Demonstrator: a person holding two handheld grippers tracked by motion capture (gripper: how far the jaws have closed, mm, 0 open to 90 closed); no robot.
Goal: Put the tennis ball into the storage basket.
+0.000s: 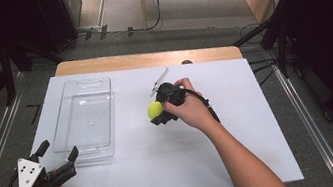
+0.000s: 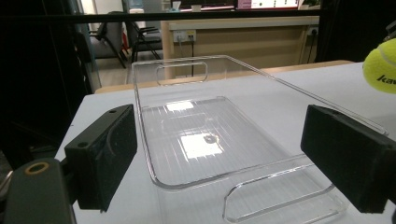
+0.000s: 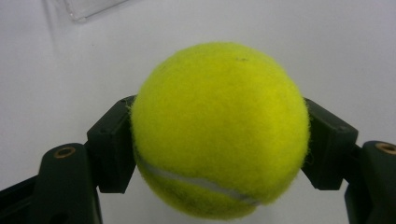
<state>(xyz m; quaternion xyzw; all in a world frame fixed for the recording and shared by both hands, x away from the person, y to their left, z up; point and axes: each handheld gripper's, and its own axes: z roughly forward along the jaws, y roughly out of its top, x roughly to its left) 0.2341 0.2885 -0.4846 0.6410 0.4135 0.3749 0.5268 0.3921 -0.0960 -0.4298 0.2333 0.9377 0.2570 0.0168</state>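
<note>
A yellow-green tennis ball (image 1: 155,109) hangs over the middle of the white table, held by my right gripper (image 1: 157,112). In the right gripper view both black pads press the sides of the ball (image 3: 219,130), which stands above the white surface. A clear plastic bin (image 1: 85,117) lies empty to the left of the ball. My left gripper (image 1: 57,151) rests at the table's front left corner, jaws open, pointing at the near end of the bin (image 2: 210,135). The left gripper view catches the ball (image 2: 382,65) at its right edge.
The white table top (image 1: 241,132) lies on a wooden table whose far edge (image 1: 144,59) shows. Black stands and cables stand on the floor at both sides. A cable (image 1: 210,109) trails from the right gripper along the forearm.
</note>
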